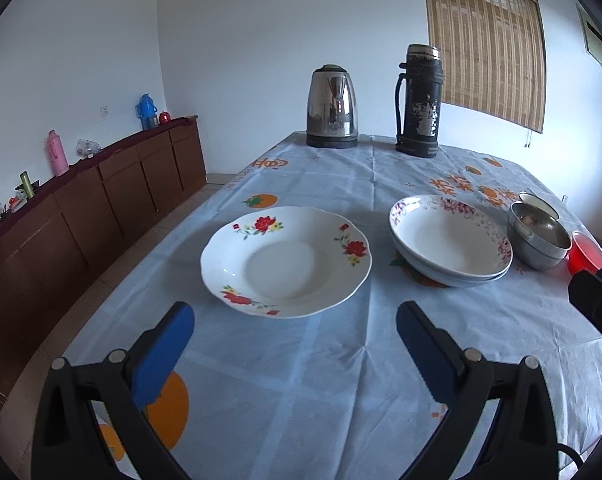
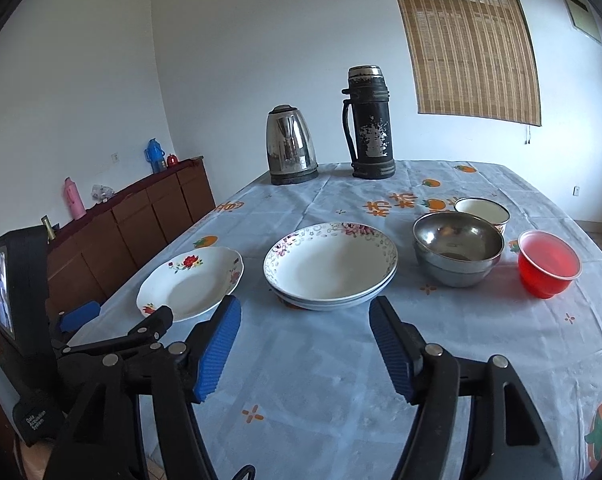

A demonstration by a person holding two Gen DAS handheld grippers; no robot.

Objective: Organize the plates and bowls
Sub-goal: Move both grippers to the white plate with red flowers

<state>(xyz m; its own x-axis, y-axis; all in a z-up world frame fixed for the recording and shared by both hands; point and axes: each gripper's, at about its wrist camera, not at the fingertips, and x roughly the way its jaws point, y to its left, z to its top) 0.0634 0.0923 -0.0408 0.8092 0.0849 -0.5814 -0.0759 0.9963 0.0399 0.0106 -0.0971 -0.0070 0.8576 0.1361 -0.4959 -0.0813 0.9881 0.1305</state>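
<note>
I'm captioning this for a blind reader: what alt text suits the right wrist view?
The open right gripper hovers over a tablecloth, facing stacked floral bowls. A rose plate lies left; steel bowls and a red bowl right.

Red bowl (image 1: 585,258) at 3 o'clock partly hidden behind right gripper body in left wrist view. Enamel cup (image 1: 537,203) mostly hidden behind steel bowls (image 1: 540,238). Sideboard clutter (image 1: 5,204) at 9 o'clock too small to ID.
</note>
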